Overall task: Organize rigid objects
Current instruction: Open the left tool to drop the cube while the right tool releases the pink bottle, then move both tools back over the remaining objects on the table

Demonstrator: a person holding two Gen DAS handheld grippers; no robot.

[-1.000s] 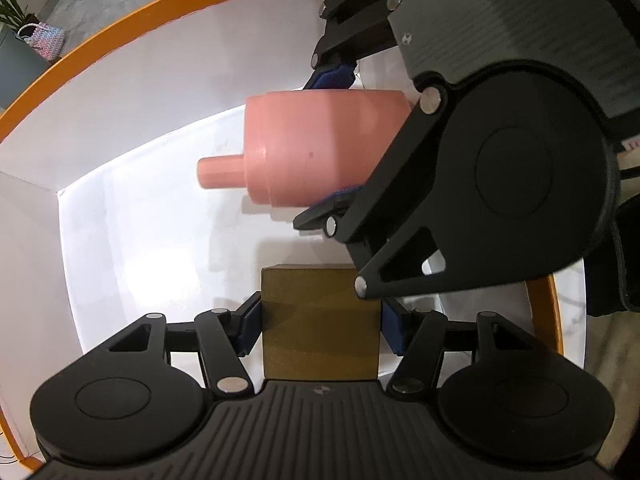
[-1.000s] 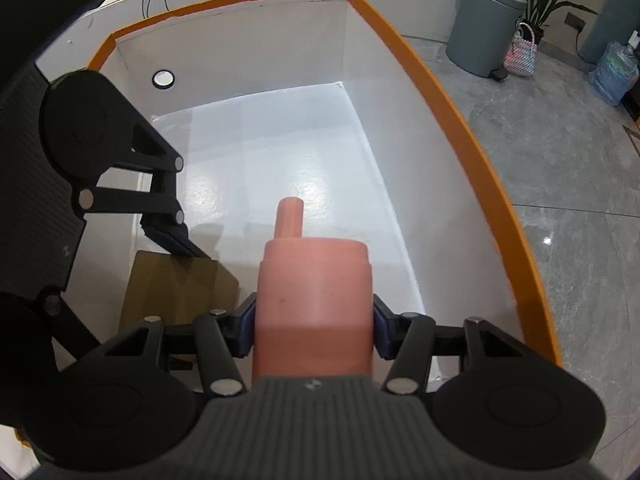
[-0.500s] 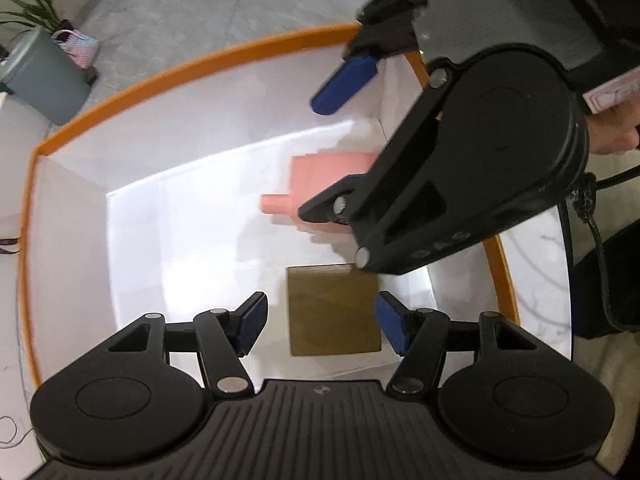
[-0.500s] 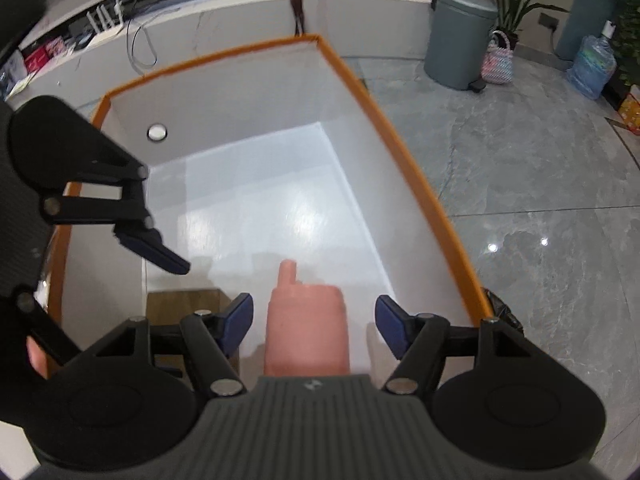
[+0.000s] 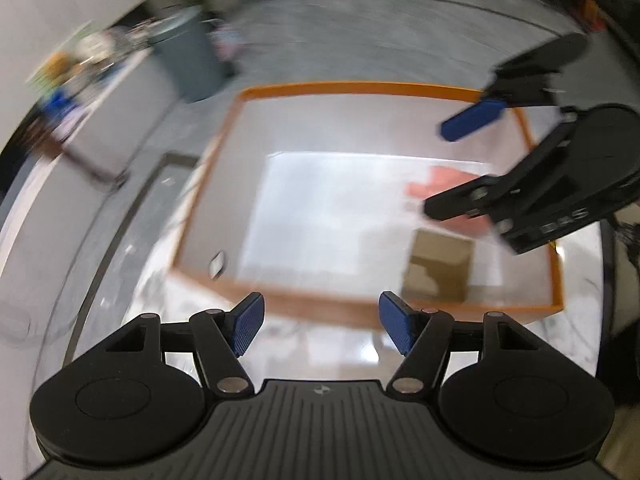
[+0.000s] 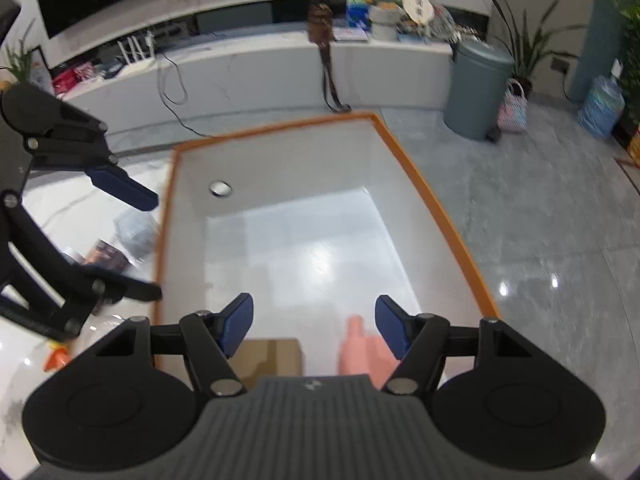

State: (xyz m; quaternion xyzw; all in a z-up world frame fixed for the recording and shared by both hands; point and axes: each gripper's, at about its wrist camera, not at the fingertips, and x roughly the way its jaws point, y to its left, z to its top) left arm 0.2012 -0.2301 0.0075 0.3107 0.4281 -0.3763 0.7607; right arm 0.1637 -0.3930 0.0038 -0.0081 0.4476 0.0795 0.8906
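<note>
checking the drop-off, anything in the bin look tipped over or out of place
Only the pink bottle: it lies on its side on the bin floor, beside the flat brown box. Nothing looks spilled or broken, though the left view is blurred.

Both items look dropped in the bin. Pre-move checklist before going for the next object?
1. Pink bottle lying inside the white bin: ok.
2. Brown box in the bin beside the bottle: ok.
3. Left hand-held gripper open, nothing between the pads: ok.
4. Right hand-held gripper open, clear of the bottle: ok.
5. Both grippers above the bin rim: ok.
6. Next object on the table left of the bin: cannot tell, too blurred.
</note>
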